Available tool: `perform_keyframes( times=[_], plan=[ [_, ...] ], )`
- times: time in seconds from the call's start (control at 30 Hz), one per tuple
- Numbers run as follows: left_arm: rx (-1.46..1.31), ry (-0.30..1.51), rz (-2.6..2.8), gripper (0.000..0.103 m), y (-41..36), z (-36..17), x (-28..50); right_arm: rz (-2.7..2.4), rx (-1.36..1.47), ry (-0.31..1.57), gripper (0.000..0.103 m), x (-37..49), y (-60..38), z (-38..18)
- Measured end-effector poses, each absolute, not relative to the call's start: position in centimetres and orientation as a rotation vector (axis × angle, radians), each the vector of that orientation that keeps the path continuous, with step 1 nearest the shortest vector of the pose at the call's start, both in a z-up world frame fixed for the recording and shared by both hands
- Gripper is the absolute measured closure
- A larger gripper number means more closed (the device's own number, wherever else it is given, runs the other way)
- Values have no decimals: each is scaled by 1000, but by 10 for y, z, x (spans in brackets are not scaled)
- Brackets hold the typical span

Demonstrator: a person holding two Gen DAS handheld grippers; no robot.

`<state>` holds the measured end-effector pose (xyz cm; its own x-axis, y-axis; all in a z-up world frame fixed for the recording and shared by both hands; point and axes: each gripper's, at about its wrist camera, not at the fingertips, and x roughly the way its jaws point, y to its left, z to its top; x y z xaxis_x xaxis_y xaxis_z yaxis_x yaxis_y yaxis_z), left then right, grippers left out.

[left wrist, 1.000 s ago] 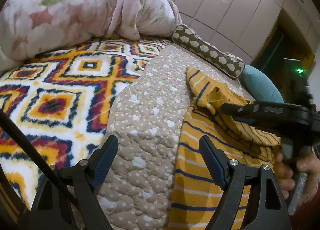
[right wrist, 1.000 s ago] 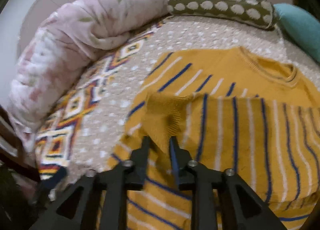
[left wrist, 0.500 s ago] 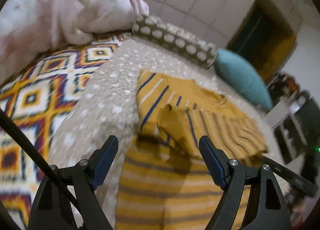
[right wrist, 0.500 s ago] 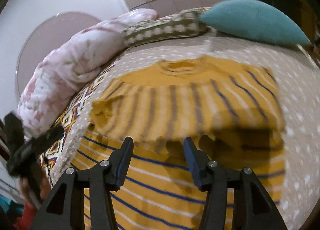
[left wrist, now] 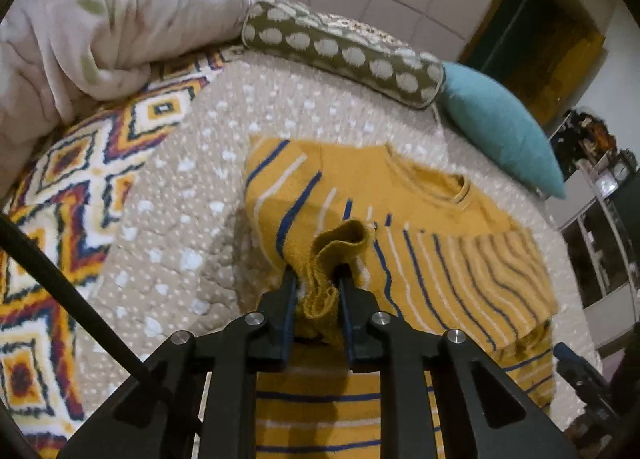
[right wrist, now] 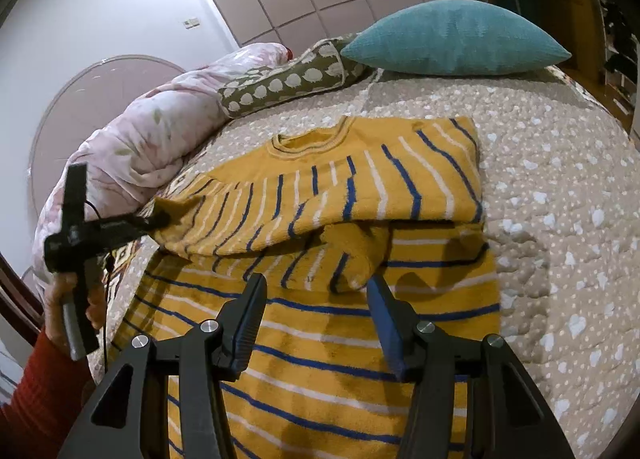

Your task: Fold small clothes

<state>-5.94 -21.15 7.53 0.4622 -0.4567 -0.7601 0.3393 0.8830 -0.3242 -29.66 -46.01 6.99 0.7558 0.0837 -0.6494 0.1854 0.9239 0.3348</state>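
Note:
A small yellow sweater with blue and white stripes lies on the beige quilted bed cover, its sleeves folded across the chest. In the left wrist view my left gripper is shut on the yellow sleeve cuff of the sweater. It also shows in the right wrist view, held at the sweater's left edge. My right gripper is open and empty, just above the sweater's middle, below the folded right sleeve.
A teal cushion and an olive spotted bolster lie at the head of the bed. A pink floral duvet is bundled at the left. A patterned fleece blanket covers the left side.
My left gripper has closed on the sleeve cuff that the right gripper held a second ago. My right gripper opened, let go and moved to the sweater's right side.

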Motion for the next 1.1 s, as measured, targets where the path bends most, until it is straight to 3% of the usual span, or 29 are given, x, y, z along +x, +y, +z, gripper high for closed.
perform_keyframes(
  times=[0.17,0.37,0.47,0.5,0.63,0.77,0.83,0.9,1.0,1.1],
  plan=[
    [-129,1037,-443,84,-205,50,-45,-54,411,696,46,-285,-465,73],
    [-218,1062,-466,77,-186,28,-40,-9,460,657,47,-263,-468,83],
    [-242,1074,-467,77,-178,34,-42,-33,509,693,69,-244,-478,71],
    [-244,1071,-465,77,-175,38,-44,-41,526,702,71,-241,-483,68],
    [-239,1022,-451,76,-161,62,-58,-29,572,653,71,-257,-493,70],
    [-249,974,-452,72,-154,80,-79,-71,363,691,58,-270,-473,70],
    [-195,958,-473,57,-169,85,-86,-78,290,721,58,-268,-464,65],
    [-118,960,-499,53,-197,84,-87,-110,226,743,58,-260,-455,58],
    [-48,993,-505,53,-229,64,-72,-161,138,786,58,-241,-444,46],
    [35,1000,-404,64,-238,40,-57,-245,91,833,63,-228,-449,29]
  ],
)
